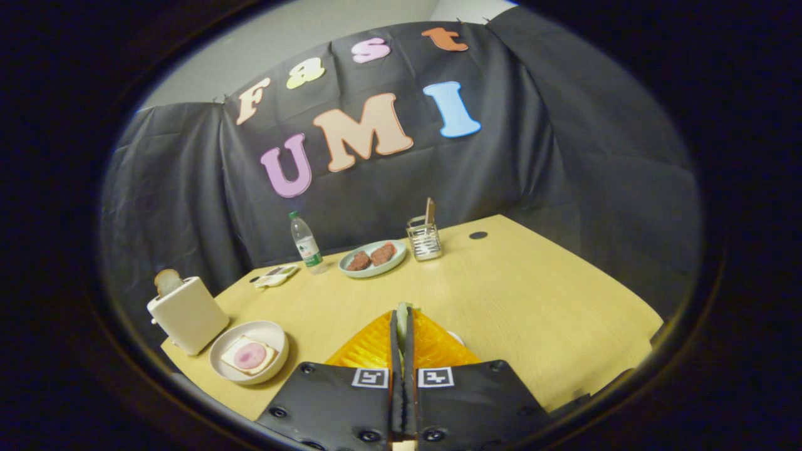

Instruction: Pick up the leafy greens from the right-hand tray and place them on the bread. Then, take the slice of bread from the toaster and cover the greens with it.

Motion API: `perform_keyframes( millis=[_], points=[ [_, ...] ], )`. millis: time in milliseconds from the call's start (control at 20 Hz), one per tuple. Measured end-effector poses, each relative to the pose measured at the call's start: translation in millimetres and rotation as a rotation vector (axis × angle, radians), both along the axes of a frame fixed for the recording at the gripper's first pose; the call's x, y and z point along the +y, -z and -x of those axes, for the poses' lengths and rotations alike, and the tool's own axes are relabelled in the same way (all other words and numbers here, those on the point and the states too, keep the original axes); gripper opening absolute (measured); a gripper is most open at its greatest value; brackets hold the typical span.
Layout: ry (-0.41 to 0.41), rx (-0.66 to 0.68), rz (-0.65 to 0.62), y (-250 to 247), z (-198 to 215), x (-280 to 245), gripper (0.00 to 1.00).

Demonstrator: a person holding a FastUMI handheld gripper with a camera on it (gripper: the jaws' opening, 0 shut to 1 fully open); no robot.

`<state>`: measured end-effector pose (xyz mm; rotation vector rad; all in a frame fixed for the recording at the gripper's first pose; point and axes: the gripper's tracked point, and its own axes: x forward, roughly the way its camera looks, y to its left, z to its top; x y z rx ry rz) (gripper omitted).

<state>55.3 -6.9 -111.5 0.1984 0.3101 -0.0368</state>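
A light wood-grain tabletop (514,294) fills the lower middle of the gripper view, its surface evenly lit, with a small round dark cable port (478,235) set into it near the far edge. Behind and to both sides hangs a black cloth wall (532,144), creased and loosely draped, meeting the tabletop along its far edge and wrapping round the far right corner. Above the cloth a plain pale painted wall (282,44) is visible, with a vertical corner line where two wall faces meet.
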Motion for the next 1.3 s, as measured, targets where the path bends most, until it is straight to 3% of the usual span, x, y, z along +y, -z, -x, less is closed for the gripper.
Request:
perform_keyframes(
  millis=[600,1050,1300],
  points=[
    [-0.172,-0.078,-0.018,-40,-9,128,0.03],
    [-0.354,-0.027,-0.025,-29,-13,260,0.03],
    [-0.436,-0.001,-0.113,-21,-10,318,0.04]
  ],
)
